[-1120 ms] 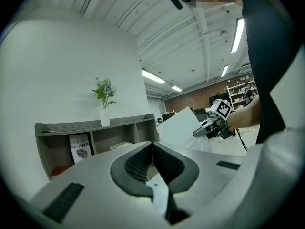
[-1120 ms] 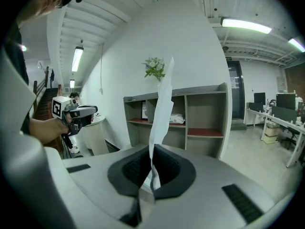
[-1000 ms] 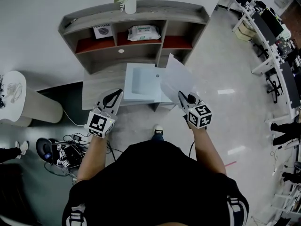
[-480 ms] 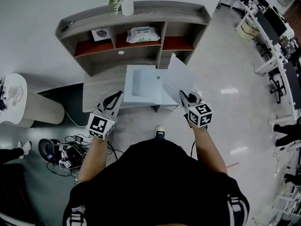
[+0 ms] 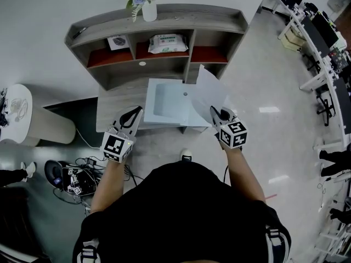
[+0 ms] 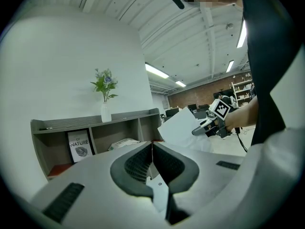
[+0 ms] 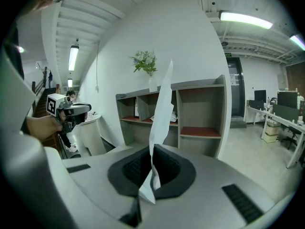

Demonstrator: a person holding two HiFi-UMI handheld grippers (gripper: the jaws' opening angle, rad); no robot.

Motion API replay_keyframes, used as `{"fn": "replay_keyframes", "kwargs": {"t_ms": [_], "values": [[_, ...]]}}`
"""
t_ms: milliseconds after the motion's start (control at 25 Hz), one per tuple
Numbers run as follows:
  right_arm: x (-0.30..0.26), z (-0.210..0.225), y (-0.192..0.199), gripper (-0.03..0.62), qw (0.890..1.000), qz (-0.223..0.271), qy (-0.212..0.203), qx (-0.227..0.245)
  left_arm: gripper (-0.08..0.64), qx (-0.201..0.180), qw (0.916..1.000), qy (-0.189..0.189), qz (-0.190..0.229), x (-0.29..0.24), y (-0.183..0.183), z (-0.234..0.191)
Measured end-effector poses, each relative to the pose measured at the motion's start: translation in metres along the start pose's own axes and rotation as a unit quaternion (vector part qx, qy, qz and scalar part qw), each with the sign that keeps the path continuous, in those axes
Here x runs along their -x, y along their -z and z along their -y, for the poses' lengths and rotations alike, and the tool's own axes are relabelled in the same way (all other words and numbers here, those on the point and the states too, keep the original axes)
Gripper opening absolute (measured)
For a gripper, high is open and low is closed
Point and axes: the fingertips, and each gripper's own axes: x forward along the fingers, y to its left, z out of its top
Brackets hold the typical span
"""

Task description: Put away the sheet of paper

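My right gripper (image 5: 215, 112) is shut on the lower edge of the white sheet of paper (image 5: 208, 91), which stands up over the right part of the grey desk (image 5: 118, 103). In the right gripper view the sheet (image 7: 163, 106) rises edge-on from between the closed jaws (image 7: 151, 168). A white open drawer (image 5: 163, 100) sits pulled out of the desk, just left of the sheet. My left gripper (image 5: 136, 112) hovers at the desk's front, left of the drawer. Its jaws (image 6: 151, 149) are shut with nothing between them. The left gripper view shows the sheet (image 6: 178, 128) and the right gripper (image 6: 206, 126).
A grey shelf unit (image 5: 159, 23) tops the desk, with a framed print (image 5: 118, 41), a wipes pack (image 5: 167, 40) and a vase of flowers (image 5: 149, 10). A round white table (image 5: 24, 119) stands left, cables (image 5: 77, 177) lie on the floor, and office desks (image 5: 323, 43) line the right.
Both grippers and the sheet keep their places; only the view shifts slightly.
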Motion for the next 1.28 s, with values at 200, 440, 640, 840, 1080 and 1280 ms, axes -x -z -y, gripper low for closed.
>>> {"fn": "replay_keyframes", "kwargs": {"t_ms": [200,440,640,840,1080,1280], "values": [[-0.011,0.014,-0.001,0.015,1.0,-0.003,0.0,-0.002,0.021,0.003,1.0,-0.004,-0.007,-0.014,0.005,-0.004],[-0.025,0.033,-0.004,0.015,1.0,-0.007,-0.002,-0.004,0.021,0.006,0.9998,-0.006,-0.015,-0.033,0.01,-0.009],[-0.039,0.046,-0.005,0.015,1.0,-0.014,-0.005,-0.003,0.021,0.012,0.9997,-0.012,-0.02,-0.047,0.016,-0.017],[-0.053,0.055,-0.005,0.015,1.0,-0.022,-0.015,0.001,0.021,0.02,0.9994,-0.018,-0.024,-0.059,0.023,-0.022],[-0.067,0.065,-0.009,0.015,0.999,-0.025,-0.029,0.001,0.021,0.022,0.999,-0.026,-0.028,-0.075,0.023,-0.027],[-0.074,0.074,-0.013,0.014,0.999,-0.02,-0.048,-0.008,0.021,0.022,0.9987,-0.033,-0.033,-0.086,0.022,-0.027]]}}
